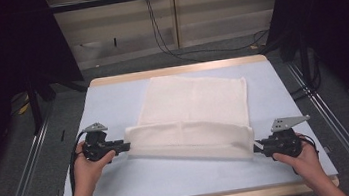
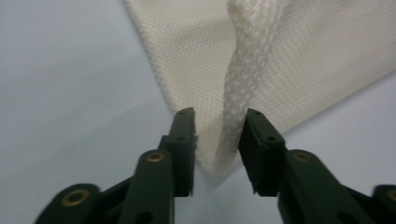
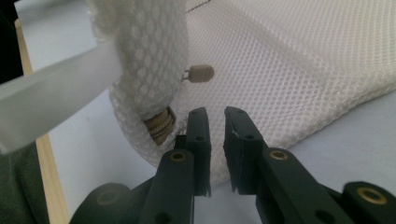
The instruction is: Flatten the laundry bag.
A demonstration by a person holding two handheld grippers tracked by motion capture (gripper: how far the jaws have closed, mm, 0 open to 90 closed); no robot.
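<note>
Room: dark curtains on both sides, pale wall panels and loose cables beyond the bench [image 1: 122,180], whose top is a light blue-grey sheet with a wooden rim.
Item: 1 white mesh bag [image 1: 198,100] lies flat mid-bench, its near edge folded over into a doubled band [image 1: 187,137] running between my 2 grippers.
Left gripper [image 1: 127,146]: I hold it at the band's left end. In the left gripper view its fingers [image 2: 183,144] stand apart, with a raised fold of mesh between them, touching the right finger. They are not clamped.
Right gripper [image 1: 256,148]: it sits at the band's right corner. In the right gripper view the fingers [image 3: 198,140] are nearly together with a narrow gap; I cannot tell whether any mesh is caught in it. A zipper pull [image 3: 200,73] and a brass-coloured zipper end [image 3: 159,126] sit just left of them.
Why so: 1 gripper at each end reads to me as keeping the fold even and taut across its width.
Edges: the far rim is just beyond the bag.
Open room: bare bench left, right and near me, enough, I judge, to draw the fold either way.
</note>
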